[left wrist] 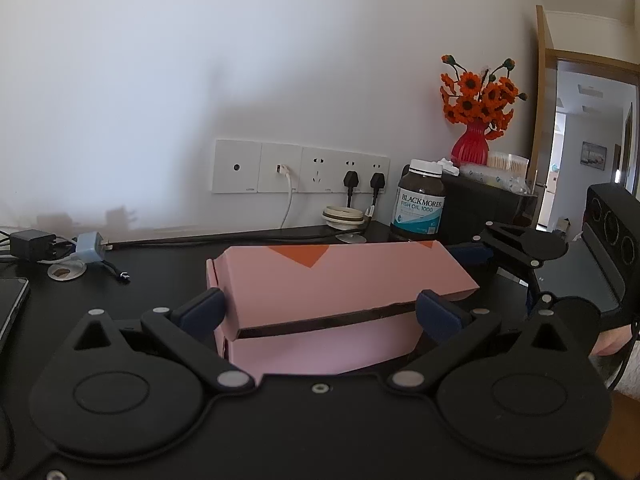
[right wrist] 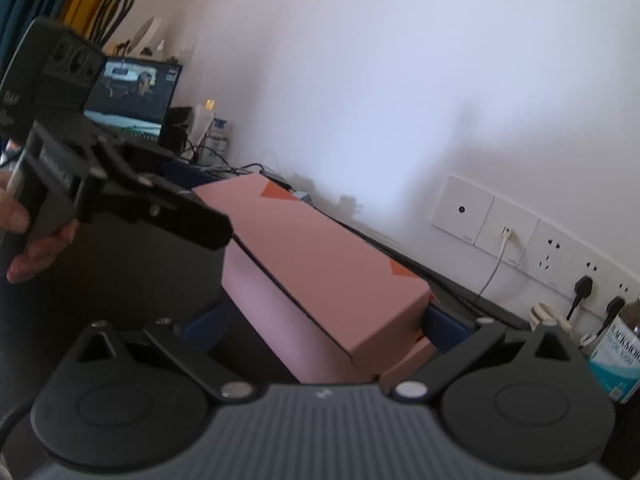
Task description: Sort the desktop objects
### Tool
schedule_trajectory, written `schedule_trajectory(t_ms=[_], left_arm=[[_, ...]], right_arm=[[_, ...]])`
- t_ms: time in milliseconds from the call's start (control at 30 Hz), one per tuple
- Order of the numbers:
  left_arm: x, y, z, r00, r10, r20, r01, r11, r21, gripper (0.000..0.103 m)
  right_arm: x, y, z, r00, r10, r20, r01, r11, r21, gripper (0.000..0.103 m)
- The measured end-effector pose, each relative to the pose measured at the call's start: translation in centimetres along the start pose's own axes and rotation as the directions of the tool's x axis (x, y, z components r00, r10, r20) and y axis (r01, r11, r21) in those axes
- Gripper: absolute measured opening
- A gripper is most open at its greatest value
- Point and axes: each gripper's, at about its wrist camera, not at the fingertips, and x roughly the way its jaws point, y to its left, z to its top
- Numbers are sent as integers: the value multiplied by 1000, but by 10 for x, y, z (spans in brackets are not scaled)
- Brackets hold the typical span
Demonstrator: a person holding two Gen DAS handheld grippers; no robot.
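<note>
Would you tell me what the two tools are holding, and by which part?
Both grip the pink box: the left tool across its long front side, the right tool at its near end.

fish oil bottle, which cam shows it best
The left wrist view: the fish oil bottle stands whole and sharp behind the pink box, its Blackmores label readable. The right wrist view catches only a blurred part of it at the right edge, cap cut off.

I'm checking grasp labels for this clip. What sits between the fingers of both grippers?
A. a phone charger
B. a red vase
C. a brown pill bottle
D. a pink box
D: the pink box lies between the blue pads of the left gripper, and its other end sits between those of the right gripper.
</note>
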Motion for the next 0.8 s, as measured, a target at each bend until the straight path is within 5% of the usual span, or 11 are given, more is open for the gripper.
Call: schedule_trajectory(t_ms=[800], left_arm=[[0,-7,-9,999,15,-44,-12,997,75,103]], right_arm=[[-2,-6,0,1000,25,2,-25,998,61,102]])
